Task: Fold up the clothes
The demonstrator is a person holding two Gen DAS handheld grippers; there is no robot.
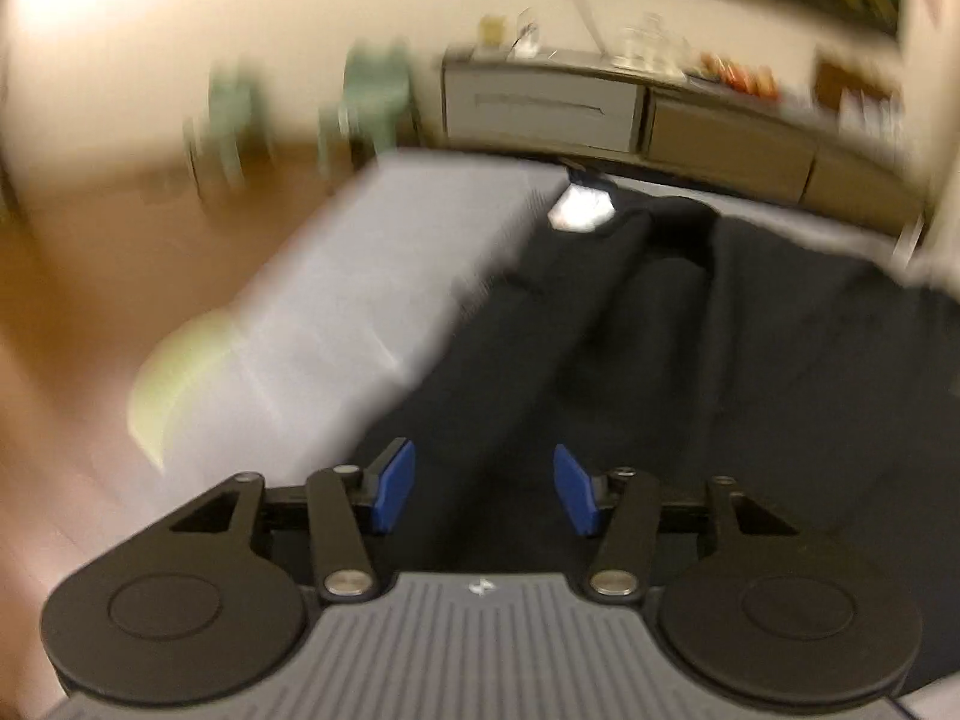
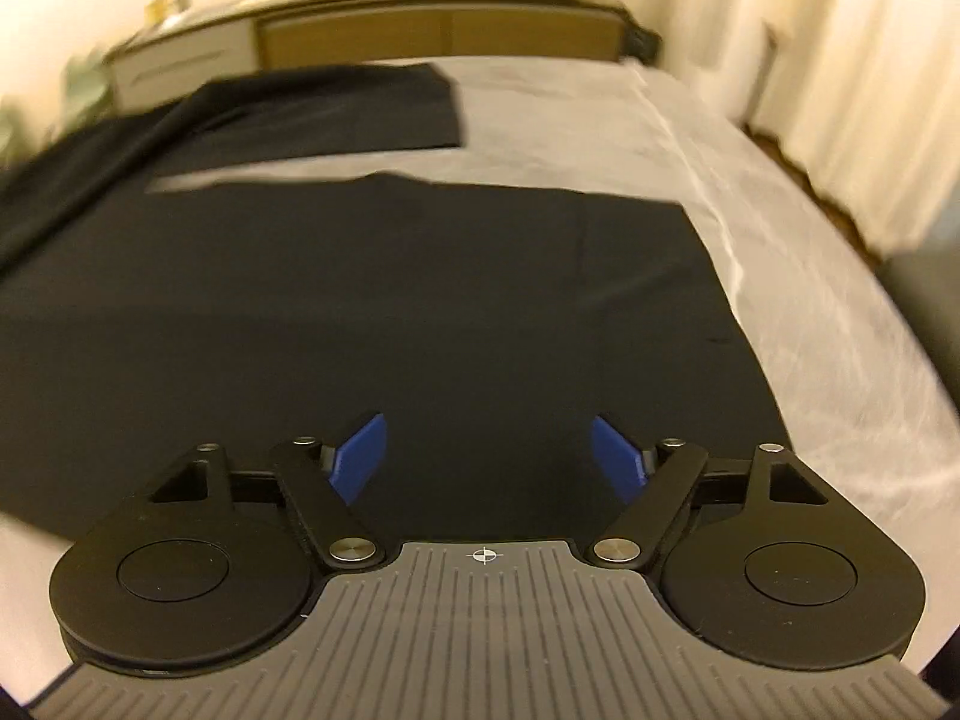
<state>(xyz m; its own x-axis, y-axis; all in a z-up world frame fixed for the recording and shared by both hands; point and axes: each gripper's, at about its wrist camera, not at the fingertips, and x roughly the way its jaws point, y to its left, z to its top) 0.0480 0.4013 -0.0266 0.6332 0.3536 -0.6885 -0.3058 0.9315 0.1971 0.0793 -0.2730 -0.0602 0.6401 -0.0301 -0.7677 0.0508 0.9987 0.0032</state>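
A grey-covered bed (image 2: 690, 192) fills the middle of both views. Behind it, across the top of the frame, runs a low sideboard (image 2: 432, 30) crowded with blurred glassware (image 1: 648, 42). Green chairs (image 1: 372, 96) stand upper left on the wooden floor (image 1: 90, 252), pale curtains (image 2: 852, 60) upper right

Matt black cloth garment (image 2: 372, 300), pale cloth table cover (image 2: 780, 276), blue matt tool pads (image 2: 618, 456)

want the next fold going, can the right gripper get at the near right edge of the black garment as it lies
Probably yes: the right gripper is open and empty above the black garment, whose right edge lies flat on the grey cover, unobstructed.
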